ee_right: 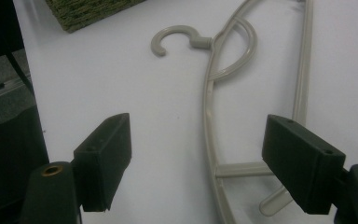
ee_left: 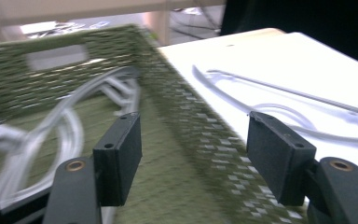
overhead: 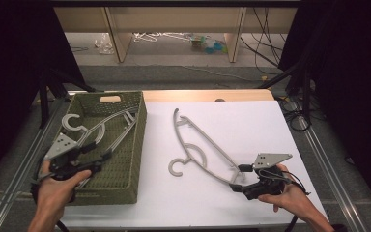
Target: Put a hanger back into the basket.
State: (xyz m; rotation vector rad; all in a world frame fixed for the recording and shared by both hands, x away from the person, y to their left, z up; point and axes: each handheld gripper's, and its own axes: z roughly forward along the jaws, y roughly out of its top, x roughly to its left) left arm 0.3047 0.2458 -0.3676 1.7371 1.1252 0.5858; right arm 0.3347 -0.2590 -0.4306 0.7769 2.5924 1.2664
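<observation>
Right gripper, jaws spread, straddles the hanger beside the basket; left gripper spread over the basket.

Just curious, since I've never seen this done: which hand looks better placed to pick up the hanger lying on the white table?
The right. Its tongs are open at the near end of the hanger on the table, whose frame runs between the jaws. The left tongs are open over the basket.

Place: a lab recording bay.
Evidence: black curtains are enclosing a white table; loose cables are trailing across the far floor beneath wooden shelving.
</observation>
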